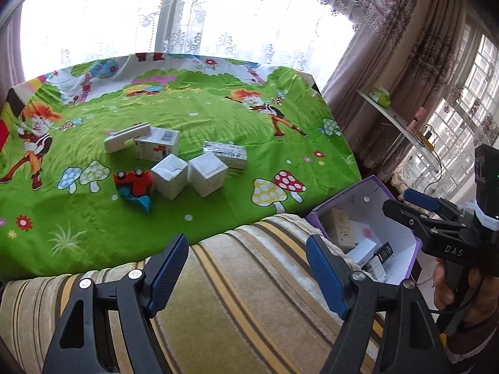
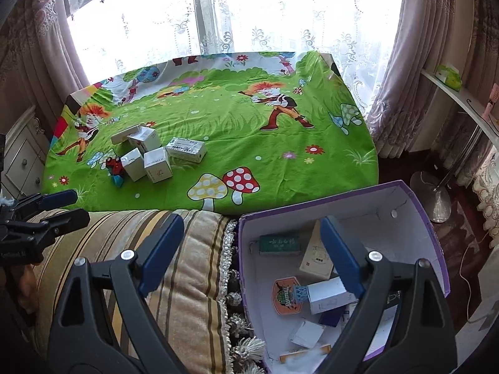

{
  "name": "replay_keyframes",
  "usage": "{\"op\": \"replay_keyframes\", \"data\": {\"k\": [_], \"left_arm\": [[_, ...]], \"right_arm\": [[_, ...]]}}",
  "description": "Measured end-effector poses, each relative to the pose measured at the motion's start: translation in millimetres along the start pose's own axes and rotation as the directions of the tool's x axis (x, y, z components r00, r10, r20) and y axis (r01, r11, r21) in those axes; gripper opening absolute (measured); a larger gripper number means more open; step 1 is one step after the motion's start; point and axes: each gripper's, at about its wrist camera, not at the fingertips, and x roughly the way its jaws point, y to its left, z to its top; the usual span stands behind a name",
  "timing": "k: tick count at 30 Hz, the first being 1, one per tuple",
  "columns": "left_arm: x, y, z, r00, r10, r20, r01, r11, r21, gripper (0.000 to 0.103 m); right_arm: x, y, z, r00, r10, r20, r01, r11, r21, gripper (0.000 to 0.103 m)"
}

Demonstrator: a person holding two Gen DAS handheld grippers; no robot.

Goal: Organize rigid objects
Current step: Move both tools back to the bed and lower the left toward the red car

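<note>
both claws hang wide and empty, right gripper [image 2: 252, 261] over the purple box [image 2: 414, 205], left gripper [image 1: 246, 274] over the striped cushion [image 1: 249, 305], so next seems reaching ahead to the small boxes [image 1: 187, 168].

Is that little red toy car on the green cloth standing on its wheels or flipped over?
Flipped over. The small red toy car lies on the green cartoon-print cloth with its black wheels pointing up, beside the white boxes.
</note>
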Motion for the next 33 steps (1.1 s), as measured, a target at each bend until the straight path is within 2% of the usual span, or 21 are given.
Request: {"op": "replay_keyframes", "data": {"k": [7,9,13,21,31,33], "left_arm": [[-3,41,1,0.998,0.066,-0.014,-0.067,0.994,-0.081,0.078],[-2,48,2,0.997,0.074,-0.023,-0.075,0.993,-0.093,0.075],[3,62,5,0.996,0.072,-0.044,-0.077,0.989,-0.122,0.067],[24,83,12,0.993,0.069,-0.092,-0.084,0.982,-0.169,0.055],[60,100,28,0.980,0.091,-0.175,-0.123,0.976,-0.180,0.055],[69,102,29,0.978,0.084,-0.193,-0.120,0.976,-0.183,0.051]], "right_arm": [[5,29,6,0.999,0.049,-0.007,-0.050,0.997,-0.058,0.091],[10,36,8,0.998,0.066,-0.021,-0.068,0.996,-0.064,0.091],[21,51,11,0.994,0.097,-0.045,-0.100,0.991,-0.085,0.091],[44,81,21,0.993,0.093,-0.070,-0.103,0.984,-0.148,0.091],[85,108,42,0.988,0.102,-0.115,-0.123,0.973,-0.196,0.091],[94,112,44,0.986,0.102,-0.128,-0.127,0.971,-0.203,0.091]]}}
